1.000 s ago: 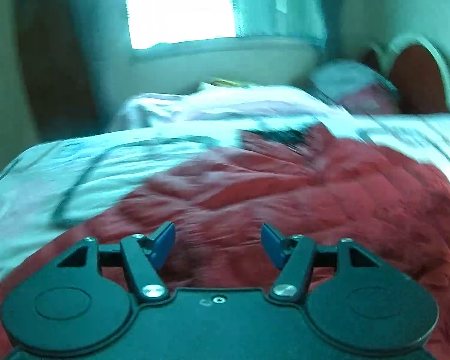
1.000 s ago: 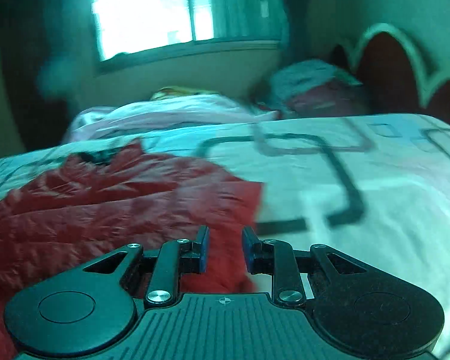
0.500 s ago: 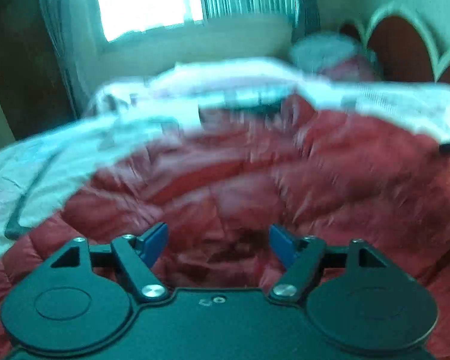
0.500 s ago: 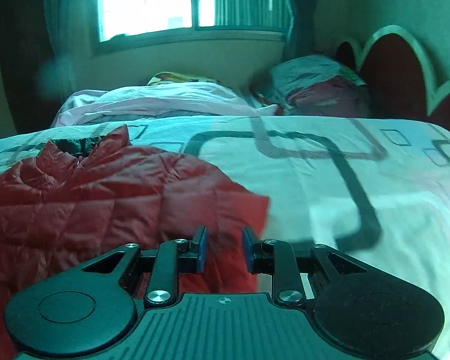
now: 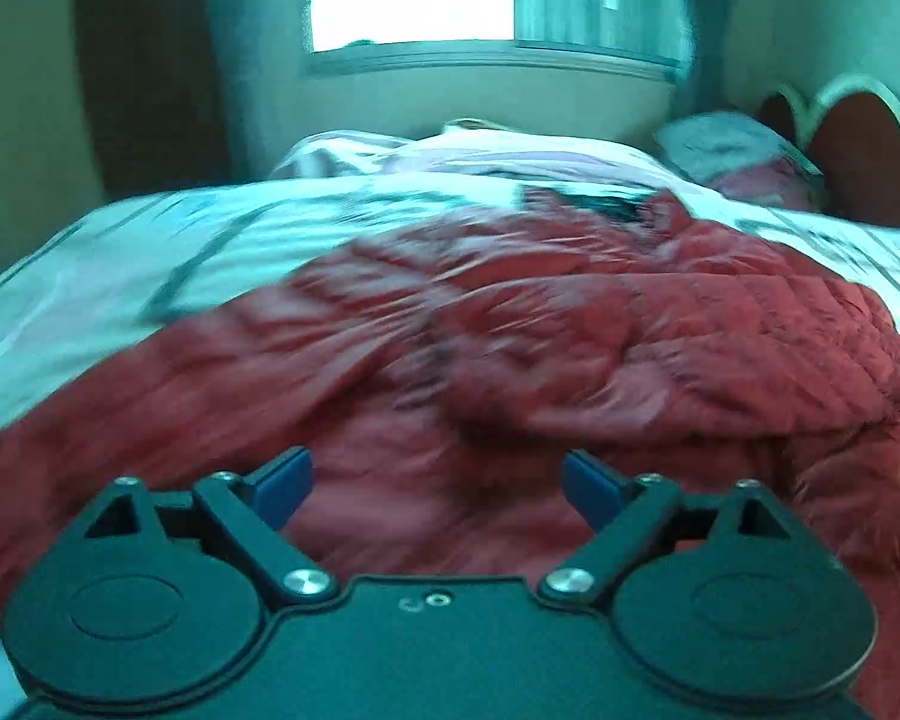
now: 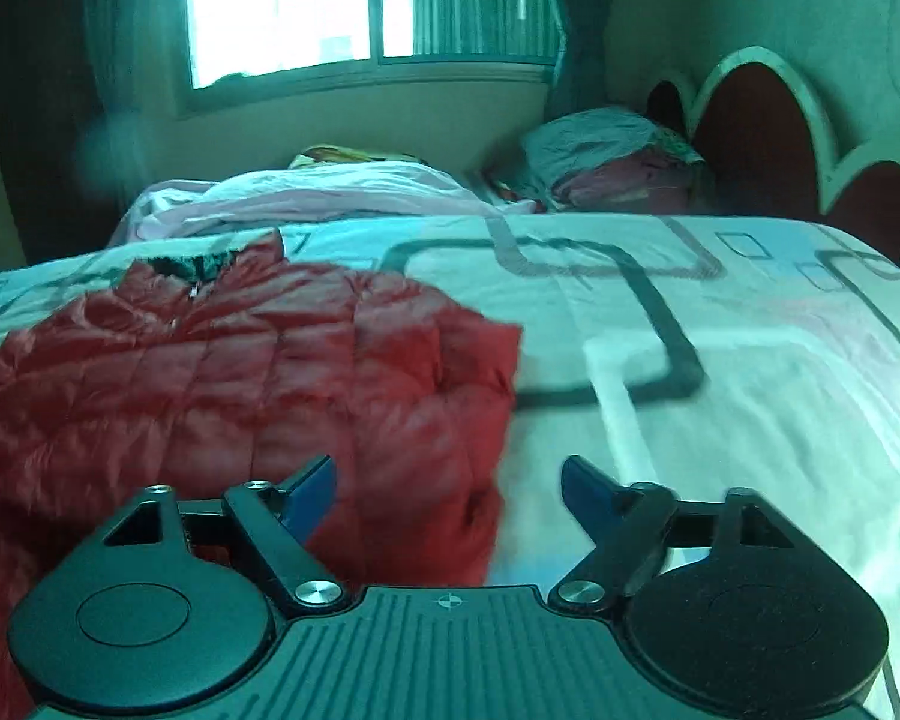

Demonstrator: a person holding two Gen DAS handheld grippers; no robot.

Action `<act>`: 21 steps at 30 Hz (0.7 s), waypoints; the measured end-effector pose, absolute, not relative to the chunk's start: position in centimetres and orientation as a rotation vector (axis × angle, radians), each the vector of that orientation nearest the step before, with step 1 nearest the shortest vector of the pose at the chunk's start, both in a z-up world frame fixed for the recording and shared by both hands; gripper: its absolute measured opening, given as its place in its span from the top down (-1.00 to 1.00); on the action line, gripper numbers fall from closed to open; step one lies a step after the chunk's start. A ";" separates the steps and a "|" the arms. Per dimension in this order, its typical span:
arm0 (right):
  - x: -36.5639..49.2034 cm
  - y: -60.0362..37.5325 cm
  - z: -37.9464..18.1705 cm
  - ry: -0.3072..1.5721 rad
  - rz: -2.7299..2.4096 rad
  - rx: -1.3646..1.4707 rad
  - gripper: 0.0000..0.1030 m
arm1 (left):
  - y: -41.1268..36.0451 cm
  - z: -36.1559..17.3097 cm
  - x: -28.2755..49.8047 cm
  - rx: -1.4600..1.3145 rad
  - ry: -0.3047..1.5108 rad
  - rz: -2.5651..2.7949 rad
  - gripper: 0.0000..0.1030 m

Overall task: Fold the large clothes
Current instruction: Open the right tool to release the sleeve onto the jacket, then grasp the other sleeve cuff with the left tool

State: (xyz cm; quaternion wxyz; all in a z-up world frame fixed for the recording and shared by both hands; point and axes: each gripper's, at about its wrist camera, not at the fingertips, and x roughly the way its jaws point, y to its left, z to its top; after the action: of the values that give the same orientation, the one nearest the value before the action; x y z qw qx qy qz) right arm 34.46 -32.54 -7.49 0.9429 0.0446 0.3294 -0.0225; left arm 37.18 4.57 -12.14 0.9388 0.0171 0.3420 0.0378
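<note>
A red quilted down jacket [image 5: 570, 336] lies spread on the bed, its dark collar at the far end. In the left wrist view my left gripper [image 5: 435, 483] hovers over the jacket's near part, jaws opening wide, blue pads clear of the cloth. In the right wrist view the jacket [image 6: 240, 372] fills the left half, its folded right edge running down toward my right gripper [image 6: 447, 489]. That gripper's jaws are opening; the jacket's edge lies below and between them, but the pads do not press on it.
A white bedspread [image 6: 720, 396] with dark line patterns covers the bed. A heap of pale bedding [image 6: 306, 195] and pillows [image 6: 606, 162] lies at the far side under the window [image 6: 342, 6]. A scalloped red headboard [image 6: 762, 132] stands at the right.
Both grippers' jaws have spread apart, the right from nearly shut to wide. The left view has swung back leftward over the jacket; the right view has shifted, and the jacket's right edge now lies folded closer.
</note>
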 end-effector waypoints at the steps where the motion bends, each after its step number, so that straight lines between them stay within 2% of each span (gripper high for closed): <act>1: 33.7 -32.5 -7.5 0.675 -0.056 0.108 -0.02 | 5.7 -12.0 36.5 0.027 0.705 0.100 -0.66; 6: 32.2 -30.6 -7.7 0.699 -0.066 0.117 -0.02 | 11.0 -11.1 34.1 -0.001 0.724 0.212 -0.60; 21: 33.1 -23.7 -6.5 0.696 0.020 0.059 -0.02 | 18.4 -10.5 29.7 -0.081 0.702 0.332 -0.62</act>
State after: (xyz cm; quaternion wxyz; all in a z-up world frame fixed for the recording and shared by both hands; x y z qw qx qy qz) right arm 33.10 -23.75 -6.52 0.9395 0.0288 0.3411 0.0098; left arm 29.69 18.38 -10.55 0.9249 -0.0396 0.3420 0.1616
